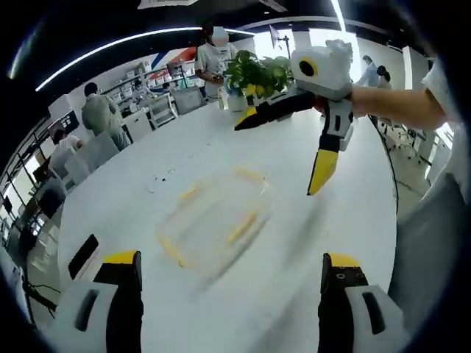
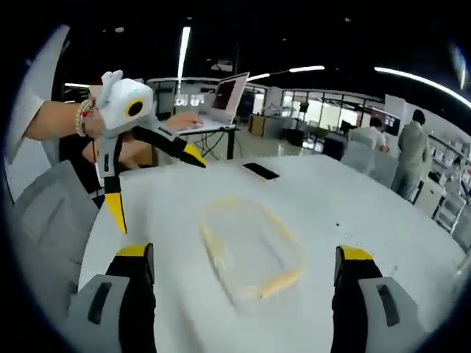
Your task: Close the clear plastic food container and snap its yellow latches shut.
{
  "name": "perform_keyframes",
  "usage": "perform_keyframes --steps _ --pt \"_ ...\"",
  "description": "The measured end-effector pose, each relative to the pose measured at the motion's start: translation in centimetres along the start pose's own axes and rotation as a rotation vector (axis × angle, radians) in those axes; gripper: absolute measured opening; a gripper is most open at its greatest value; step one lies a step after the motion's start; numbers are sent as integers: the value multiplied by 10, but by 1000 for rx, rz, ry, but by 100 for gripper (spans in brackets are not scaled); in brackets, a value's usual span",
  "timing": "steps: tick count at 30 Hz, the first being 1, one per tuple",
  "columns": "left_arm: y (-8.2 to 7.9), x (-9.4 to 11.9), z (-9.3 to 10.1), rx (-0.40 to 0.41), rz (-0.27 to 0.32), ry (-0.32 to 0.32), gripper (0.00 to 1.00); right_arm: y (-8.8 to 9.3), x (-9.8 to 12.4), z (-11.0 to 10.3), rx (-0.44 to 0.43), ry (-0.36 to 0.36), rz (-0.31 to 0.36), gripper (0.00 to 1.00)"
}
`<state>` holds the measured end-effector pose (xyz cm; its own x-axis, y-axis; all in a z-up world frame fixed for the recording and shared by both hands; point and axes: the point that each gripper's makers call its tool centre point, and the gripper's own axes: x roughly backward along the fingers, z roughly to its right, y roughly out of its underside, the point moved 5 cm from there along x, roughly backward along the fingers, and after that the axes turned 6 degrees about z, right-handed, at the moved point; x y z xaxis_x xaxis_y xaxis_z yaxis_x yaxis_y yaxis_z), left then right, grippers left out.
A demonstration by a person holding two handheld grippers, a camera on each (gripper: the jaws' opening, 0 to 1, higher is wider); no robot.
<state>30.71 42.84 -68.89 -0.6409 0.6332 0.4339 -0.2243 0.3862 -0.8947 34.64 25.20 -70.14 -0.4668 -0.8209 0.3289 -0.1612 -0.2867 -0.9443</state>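
The clear plastic container (image 1: 217, 217) with yellow latches lies flat on the white table (image 1: 294, 243), smeared by motion blur. I cannot tell how its lid and latches stand. In the left gripper view my left gripper (image 1: 232, 271) is open, low in front of the container, nothing between its jaws. My right gripper (image 1: 278, 158) hovers open above the container's far right side. In the right gripper view the container (image 2: 250, 246) sits between the jaws of my open right gripper (image 2: 243, 263). The left gripper (image 2: 162, 195) hangs open to its left.
A black phone (image 1: 82, 256) (image 2: 261, 170) lies on the table. A potted plant (image 1: 257, 73) stands at the table's far end in the left gripper view. A laptop (image 2: 224, 99) sits on a stand beyond the table in the right gripper view. Several people and chairs surround the table.
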Motion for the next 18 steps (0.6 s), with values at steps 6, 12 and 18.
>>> perform_keyframes --steps 6,12,18 --pt "6 46 -2 29 98 -109 99 -7 18 -20 -36 99 66 91" --pt "25 86 4 48 134 -164 97 -12 52 -44 -138 254 117 77" --pt "26 119 18 100 230 -187 99 8 92 -72 -199 407 79 67"
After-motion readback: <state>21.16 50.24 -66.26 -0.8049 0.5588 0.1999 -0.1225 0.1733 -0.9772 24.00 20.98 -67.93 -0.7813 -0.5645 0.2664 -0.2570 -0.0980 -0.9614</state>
